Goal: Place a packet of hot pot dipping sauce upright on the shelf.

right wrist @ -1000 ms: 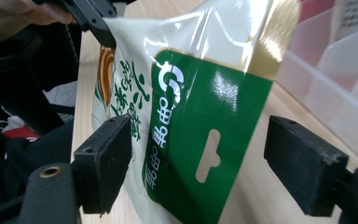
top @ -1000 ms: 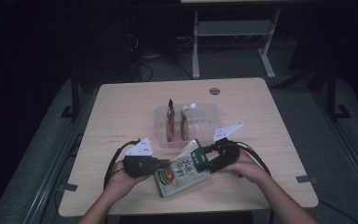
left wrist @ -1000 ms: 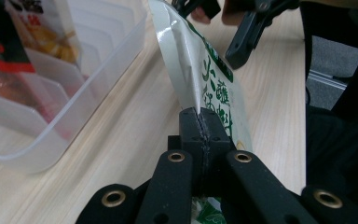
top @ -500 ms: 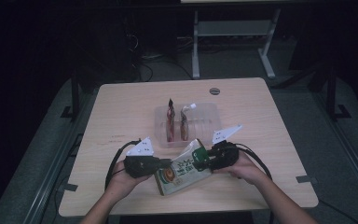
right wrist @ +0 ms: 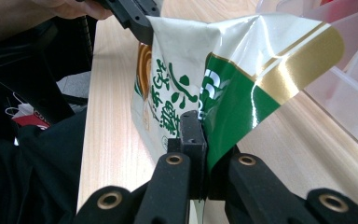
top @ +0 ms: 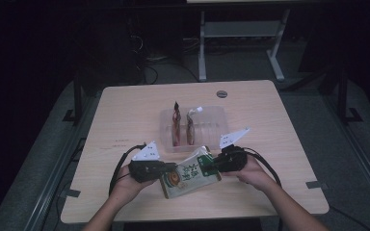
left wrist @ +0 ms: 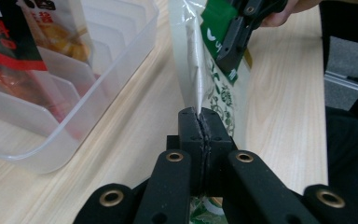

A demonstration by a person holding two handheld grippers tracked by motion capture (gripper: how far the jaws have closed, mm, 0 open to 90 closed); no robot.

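Just in front of the clear plastic slotted tray (top: pixel 207 126), the glossy green-and-white foil snack pouch (top: pixel 189 177) is pinched by the left gripper (top: pixel 165 168), while the right gripper (top: pixel 213 165) has just clamped its edge; uneven pulling could tear it.

Left claw (left wrist: pixel 200 122) clamped tight on the edge of a white-and-green snack pouch (left wrist: pixel 200 70), right claw (left wrist: pixel 235 39) pinching the pouch's green top corner farther off, clear ribbed plastic bin (left wrist: pixel 116 70) just beside with red packets (left wrist: pixel 18 51) standing inside, pale wooden bench (left wrist: pixel 279 107) beneath
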